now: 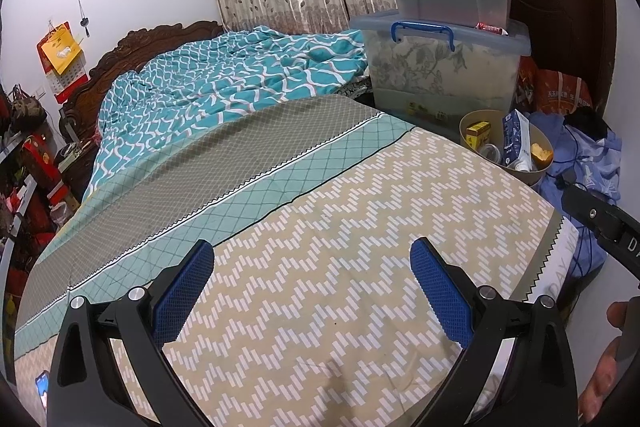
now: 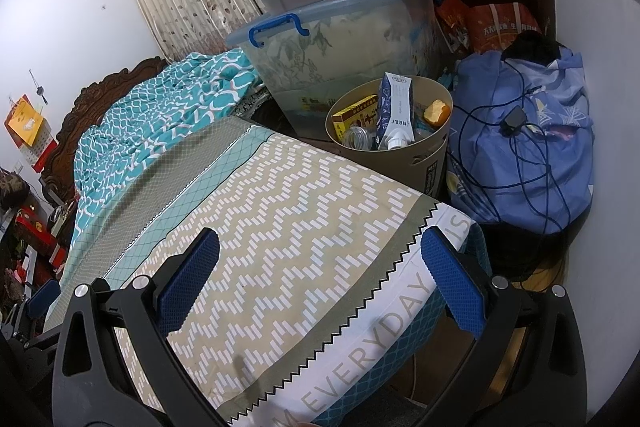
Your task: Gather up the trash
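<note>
A tan round trash bin (image 2: 424, 163) stands on the floor past the bed's far corner; it also shows in the left wrist view (image 1: 536, 175). It holds a blue-white carton (image 2: 394, 111), a yellow box (image 2: 354, 117), a clear bottle (image 2: 358, 138) and a yellow scrap (image 2: 436, 111). My left gripper (image 1: 312, 269) is open and empty above the patterned bedsheet (image 1: 340, 247). My right gripper (image 2: 320, 259) is open and empty above the bed's corner (image 2: 360, 287). The right gripper's body (image 1: 600, 223) shows at the right edge of the left wrist view.
Two stacked clear storage boxes (image 2: 340, 39) stand behind the bin. A blue cloth bundle with black cables (image 2: 520, 147) lies right of it. A teal quilt (image 1: 224, 83) is bunched at the headboard. Red boxes and clutter (image 1: 36, 163) fill the left side.
</note>
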